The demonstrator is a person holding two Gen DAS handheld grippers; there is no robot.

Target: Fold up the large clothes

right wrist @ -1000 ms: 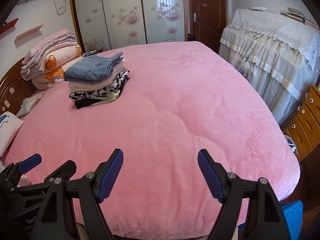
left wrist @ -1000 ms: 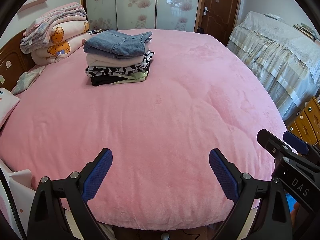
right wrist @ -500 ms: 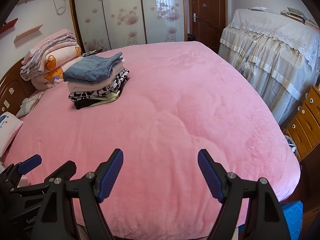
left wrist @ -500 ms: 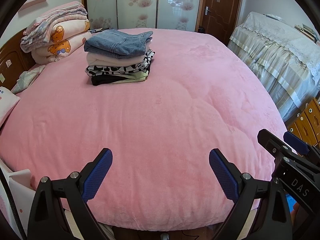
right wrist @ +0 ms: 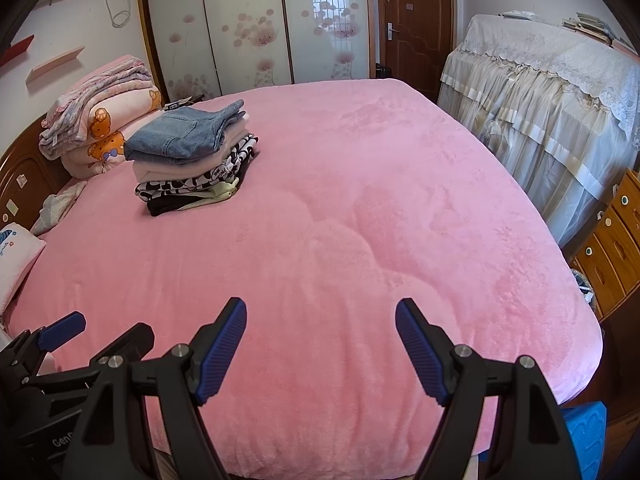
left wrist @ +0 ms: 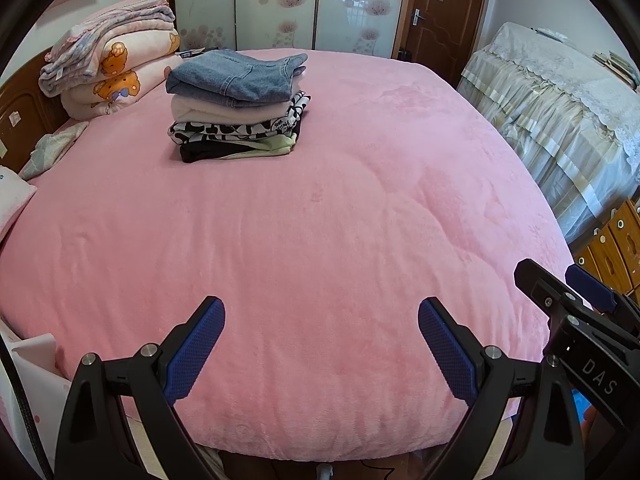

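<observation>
A stack of folded clothes (left wrist: 236, 110) with blue jeans (left wrist: 234, 76) on top sits on the pink bed (left wrist: 320, 220) at the far left; it also shows in the right wrist view (right wrist: 192, 156). My left gripper (left wrist: 320, 312) is open and empty above the bed's near edge. My right gripper (right wrist: 320, 312) is open and empty beside it. The right gripper's body (left wrist: 580, 320) shows at the right of the left wrist view. The left gripper's body (right wrist: 60, 352) shows at the left of the right wrist view.
Folded quilts (left wrist: 108, 64) lie by the wooden headboard (left wrist: 20, 120). A lace-covered piece of furniture (right wrist: 552, 92) and a wooden drawer unit (right wrist: 612, 248) stand to the right. A sliding wardrobe (right wrist: 256, 28) and a brown door (right wrist: 416, 20) are behind the bed.
Both views have shifted only slightly toward the bed. Both grippers stay open and empty.
</observation>
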